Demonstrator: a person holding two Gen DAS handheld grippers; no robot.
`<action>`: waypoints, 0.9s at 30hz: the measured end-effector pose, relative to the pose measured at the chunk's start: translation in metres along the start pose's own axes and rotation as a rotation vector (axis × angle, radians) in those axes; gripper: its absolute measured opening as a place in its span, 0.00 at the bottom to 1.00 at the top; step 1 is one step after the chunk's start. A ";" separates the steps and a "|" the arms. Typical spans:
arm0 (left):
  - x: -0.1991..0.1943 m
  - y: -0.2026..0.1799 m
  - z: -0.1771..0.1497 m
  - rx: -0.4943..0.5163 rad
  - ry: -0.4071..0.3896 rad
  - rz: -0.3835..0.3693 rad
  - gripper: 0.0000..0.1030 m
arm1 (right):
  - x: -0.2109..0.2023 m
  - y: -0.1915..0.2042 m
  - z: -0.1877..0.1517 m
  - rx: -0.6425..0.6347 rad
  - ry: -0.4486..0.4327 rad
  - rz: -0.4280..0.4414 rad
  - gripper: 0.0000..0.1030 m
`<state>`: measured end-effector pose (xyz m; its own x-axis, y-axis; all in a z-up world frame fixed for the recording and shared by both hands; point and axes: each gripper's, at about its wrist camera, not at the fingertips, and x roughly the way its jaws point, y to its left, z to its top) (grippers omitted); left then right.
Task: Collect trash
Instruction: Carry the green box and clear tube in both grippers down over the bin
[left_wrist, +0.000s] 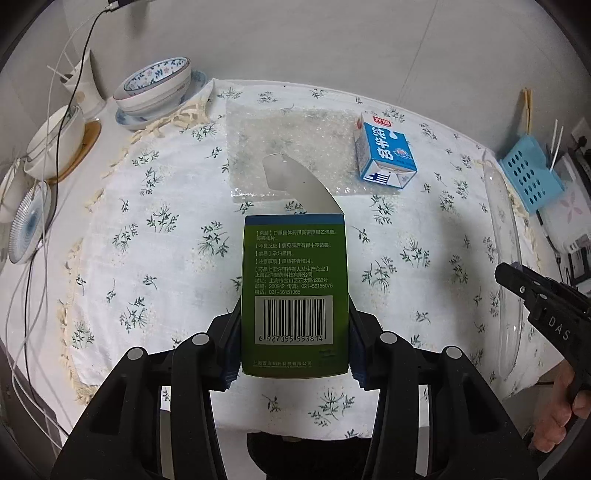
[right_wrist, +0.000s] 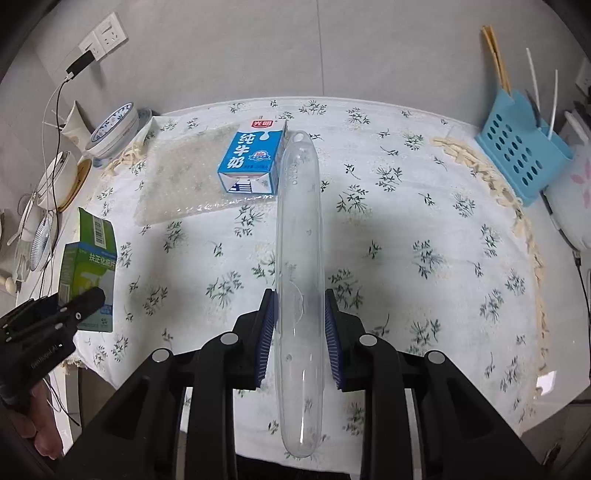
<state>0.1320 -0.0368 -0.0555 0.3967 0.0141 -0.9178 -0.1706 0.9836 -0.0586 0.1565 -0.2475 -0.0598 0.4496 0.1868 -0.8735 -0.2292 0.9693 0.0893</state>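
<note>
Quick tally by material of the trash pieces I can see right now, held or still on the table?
Cardboard cartons: 2, the green medicine box in the left gripper and the blue milk carton on the table.
Clear plastic: 2, the long transparent blister shell in the right gripper and the bubble wrap sheet under the milk carton.
Total: 4

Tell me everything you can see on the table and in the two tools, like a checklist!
Surface: table under a floral tablecloth.
Job's things: green medicine box in the left tool; clear plastic tube shell in the right tool; milk carton lying on bubble wrap.
Clutter: stacked bowls, striped plate, blue perforated basket.
Grippers: both tools shut on their items.
Cables: black and white cables hanging at the left edge.
Surroundings: grey wall, wall socket.
</note>
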 end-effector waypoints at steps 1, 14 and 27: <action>-0.003 0.000 -0.004 0.007 -0.003 -0.005 0.44 | -0.005 0.002 -0.005 0.000 -0.006 -0.004 0.24; -0.034 -0.003 -0.059 0.013 -0.019 -0.080 0.44 | -0.050 0.014 -0.060 -0.003 -0.025 0.001 0.24; -0.045 0.007 -0.110 0.003 0.002 -0.088 0.44 | -0.069 0.024 -0.104 0.004 -0.028 0.025 0.24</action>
<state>0.0142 -0.0507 -0.0579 0.4081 -0.0724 -0.9100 -0.1327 0.9816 -0.1376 0.0298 -0.2535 -0.0472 0.4675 0.2151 -0.8574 -0.2369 0.9650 0.1129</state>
